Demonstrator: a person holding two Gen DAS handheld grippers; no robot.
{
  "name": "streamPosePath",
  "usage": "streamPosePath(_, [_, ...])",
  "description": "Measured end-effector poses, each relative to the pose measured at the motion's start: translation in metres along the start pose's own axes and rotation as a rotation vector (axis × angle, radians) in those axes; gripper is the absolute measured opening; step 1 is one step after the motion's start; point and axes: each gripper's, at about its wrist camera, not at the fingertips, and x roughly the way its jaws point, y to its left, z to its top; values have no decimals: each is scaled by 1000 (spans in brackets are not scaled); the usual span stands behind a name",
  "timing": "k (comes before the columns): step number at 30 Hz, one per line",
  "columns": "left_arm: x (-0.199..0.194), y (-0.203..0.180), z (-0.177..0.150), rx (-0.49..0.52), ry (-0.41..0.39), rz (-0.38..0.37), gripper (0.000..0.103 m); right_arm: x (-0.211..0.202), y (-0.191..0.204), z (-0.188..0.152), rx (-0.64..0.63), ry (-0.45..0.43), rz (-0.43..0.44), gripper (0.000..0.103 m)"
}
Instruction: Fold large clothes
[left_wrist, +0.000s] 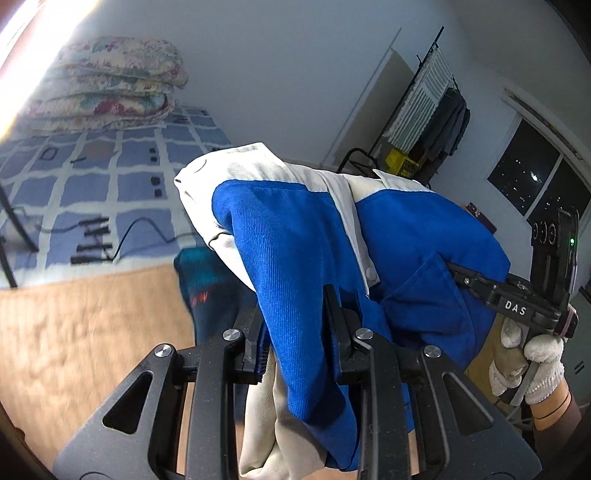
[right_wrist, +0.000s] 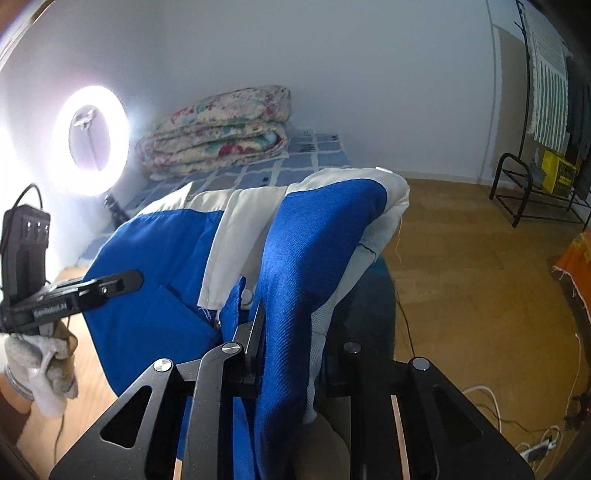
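We hold the blue and white jacket (left_wrist: 295, 236) up in front of the bed (left_wrist: 92, 184), both the left gripper (left_wrist: 295, 314) and right gripper (right_wrist: 288, 325) pinching its cloth tight.

Blue/white garment (left_wrist: 295, 236); floral quilt (left_wrist: 110, 85).
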Motion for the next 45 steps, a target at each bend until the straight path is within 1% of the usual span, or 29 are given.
streamPosePath(5, [28,6,11,-22,-8,12,24,21,-17,18,-12,-27,-6,19])
streamPosePath(8, [44,14,13,-26,6,28,24,34,-25,21,4,-29,4,19])
streamPosePath(15, [60,27,2,-28,35,59,24,61,-46,9,55,1,43,19])
streamPosePath(18, [63,31,-3,-24,42,70,24,67,-55,8,76,21,46,19])
streamPosePath(20, [64,34,-6,-22,47,78,24,70,-66,5,111,38,39,22])
streamPosePath(22, [67,36,-9,-26,54,85,24,74,-73,4,140,55,18,26])
streamPosePath(26, [69,37,-13,-29,57,99,25,84,-80,-3,159,91,-76,39])
streamPosePath(28, [71,36,-15,-25,58,108,26,87,-82,-8,167,106,-112,42])
streamPosePath(30, [72,36,-16,-23,56,118,27,92,-85,-11,184,116,-135,44])
streamPosePath(33, [75,37,-19,-25,55,131,32,96,-89,-16,195,126,-153,48])
streamPosePath(35, [76,37,-21,-24,55,140,33,99,-92,-20,199,139,-171,55])
streamPosePath(40, [68,30,-25,-6,49,163,35,98,-90,-17,204,131,-197,56])
streamPosePath(42, [64,28,-26,6,46,169,35,92,-86,-16,198,123,-225,56])
streamPosePath(45, [55,26,-29,11,42,171,35,85,-82,-14,191,105,-242,56])
